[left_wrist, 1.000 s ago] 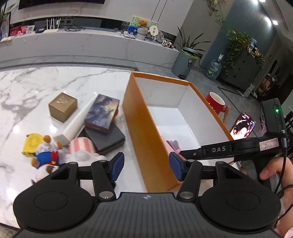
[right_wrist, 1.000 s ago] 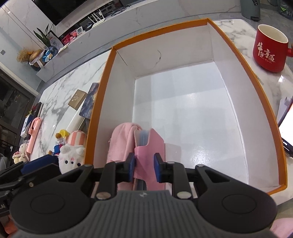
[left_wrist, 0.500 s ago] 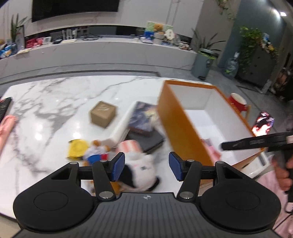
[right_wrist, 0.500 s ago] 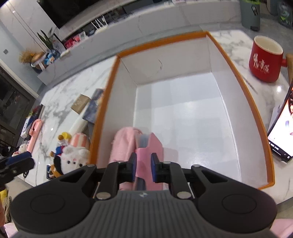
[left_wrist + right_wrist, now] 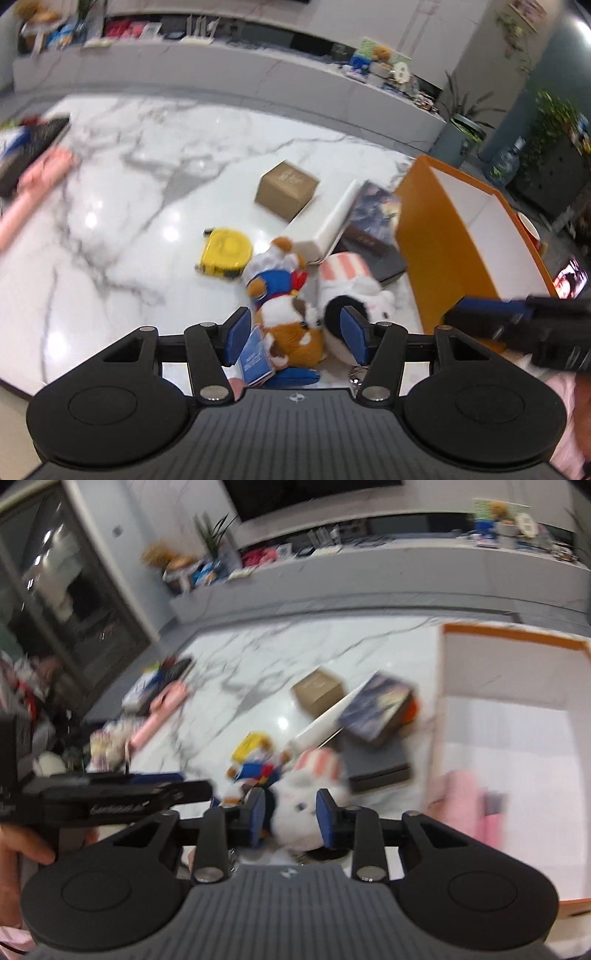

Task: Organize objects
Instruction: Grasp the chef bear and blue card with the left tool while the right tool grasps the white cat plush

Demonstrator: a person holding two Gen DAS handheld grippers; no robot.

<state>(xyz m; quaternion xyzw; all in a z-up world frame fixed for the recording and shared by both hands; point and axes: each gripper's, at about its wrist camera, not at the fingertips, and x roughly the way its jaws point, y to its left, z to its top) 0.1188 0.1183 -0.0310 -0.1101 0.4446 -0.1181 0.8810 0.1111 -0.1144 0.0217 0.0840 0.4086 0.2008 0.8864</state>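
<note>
My left gripper (image 5: 293, 339) is open, its jaws on either side of a brown-and-white plush (image 5: 291, 328) in blue clothes near the table's front edge. My right gripper (image 5: 290, 818) is open and empty, its jaws around a white plush (image 5: 308, 794) with a pink-striped hat, which also shows in the left wrist view (image 5: 351, 284). The orange box (image 5: 443, 254) with white inside stands to the right. A pink cloth item (image 5: 467, 801) lies inside it. The right wrist view is blurred.
On the marble table (image 5: 122, 229) lie a yellow tape measure (image 5: 223, 253), a brown cardboard cube (image 5: 288, 188), a long white box (image 5: 328, 225), a dark illustrated box (image 5: 376, 210) on a grey case, and a pink object (image 5: 37, 184) at far left. A phone (image 5: 569, 277) glows right.
My right gripper let go of the pink cloth item in the orange box, opened and swung left to the white plush. My left gripper moved left over the brown plush.
</note>
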